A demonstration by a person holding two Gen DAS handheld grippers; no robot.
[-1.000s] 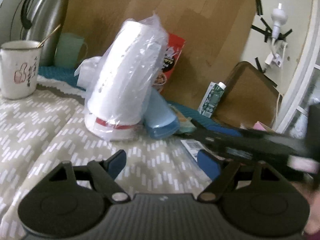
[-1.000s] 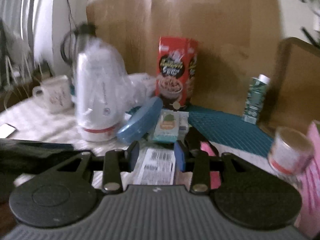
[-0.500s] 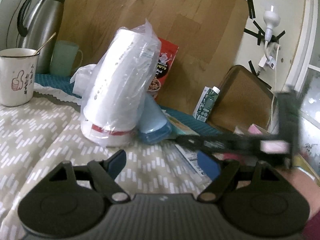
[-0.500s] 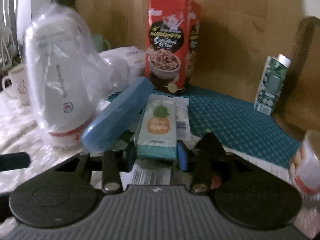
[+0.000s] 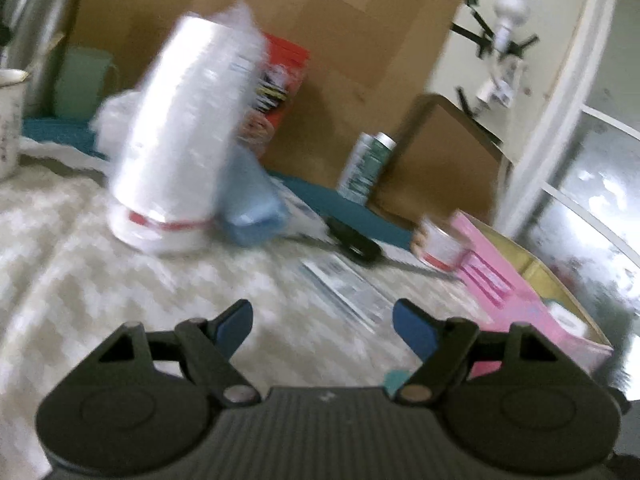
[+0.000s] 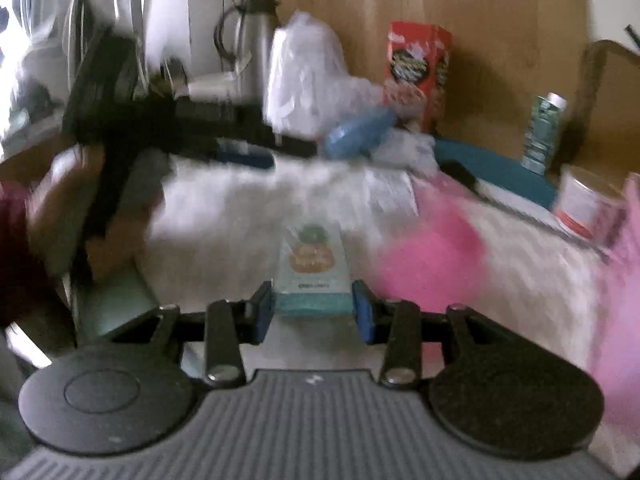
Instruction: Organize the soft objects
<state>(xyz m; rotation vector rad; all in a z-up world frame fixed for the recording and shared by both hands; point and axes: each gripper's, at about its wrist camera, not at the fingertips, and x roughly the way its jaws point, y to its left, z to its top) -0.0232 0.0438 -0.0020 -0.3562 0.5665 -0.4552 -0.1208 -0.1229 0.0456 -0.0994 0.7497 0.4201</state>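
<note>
My right gripper [image 6: 314, 314] is shut on a teal tissue pack with a pineapple print [image 6: 313, 270] and holds it above the patterned tablecloth [image 6: 240, 204]. My left gripper [image 5: 322, 320] is open and empty over the cloth [image 5: 80, 280]; it also shows as a dark blurred shape in the right wrist view [image 6: 172, 128]. A bagged stack of white cups [image 5: 184, 136] stands with a blue case [image 5: 252, 208] leaning on it. A pink box [image 5: 508, 276] lies open at the right. Both views are blurred.
A red cereal box [image 6: 418, 72], a green carton [image 6: 544, 132], a small tub [image 6: 584, 200], a steel flask [image 6: 256, 44] and a white mug [image 5: 8, 120] stand around. A printed paper sheet [image 5: 344, 288] and a black item [image 5: 352, 240] lie on the cloth.
My right gripper has closed on the tissue pack and pulled back with it, away from the blue case. My left gripper has swung right; the right gripper has left its view.
</note>
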